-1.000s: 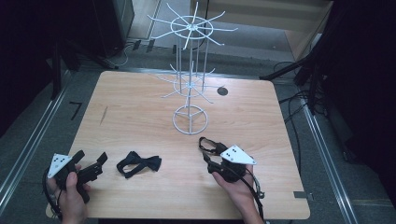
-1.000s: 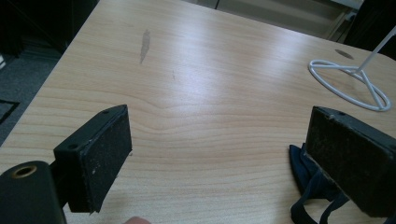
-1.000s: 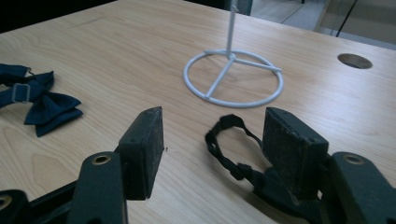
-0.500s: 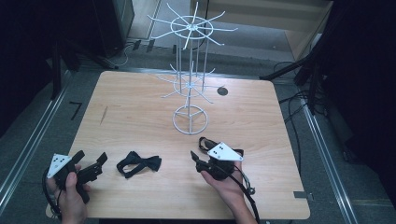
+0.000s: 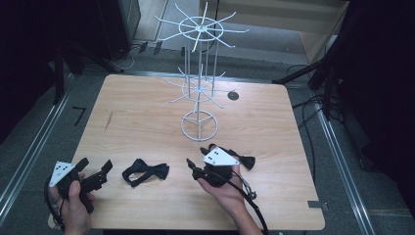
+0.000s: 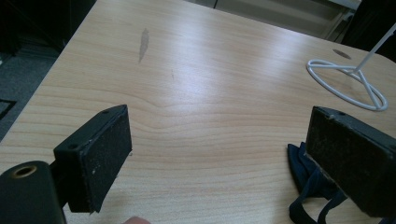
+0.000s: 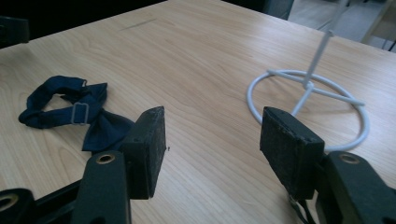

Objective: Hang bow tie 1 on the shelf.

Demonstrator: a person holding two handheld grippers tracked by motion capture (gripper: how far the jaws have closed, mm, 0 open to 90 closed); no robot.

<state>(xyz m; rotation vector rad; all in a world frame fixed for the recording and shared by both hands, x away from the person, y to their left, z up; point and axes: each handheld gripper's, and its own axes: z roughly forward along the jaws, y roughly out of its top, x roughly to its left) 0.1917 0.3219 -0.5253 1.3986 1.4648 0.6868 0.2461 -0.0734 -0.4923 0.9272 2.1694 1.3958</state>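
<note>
A dark blue bow tie (image 5: pixel 145 172) (image 7: pixel 70 112) lies on the wooden table (image 5: pixel 142 117) near the front edge, between my two grippers. My left gripper (image 5: pixel 95 164) (image 6: pixel 219 140) rests at the front left, open, with bare wood between its pads; the bow tie (image 6: pixel 303 172) peeks out beside its right jaw. My right gripper (image 5: pixel 199 157) (image 7: pixel 215 135) hovers right of the bow tie, open and holding nothing; its jaws have just been closing a little. A second dark bow-tie-like thing (image 5: pixel 245 160) lies just right of that gripper, partly hidden.
A white wire display stand (image 5: pixel 199 78) with spoke arms rises mid-table on a ring base (image 5: pixel 199 126) (image 7: pixel 308 100) (image 6: pixel 348 84), just beyond the right gripper. A dark round hole (image 5: pixel 233 95) marks the far side of the table. Cables (image 5: pixel 308 112) run on the floor at right.
The right hand has carried its gripper leftward toward the bow tie, uncovering the dark thing at its right. The left gripper and the bow tie have stayed put.
</note>
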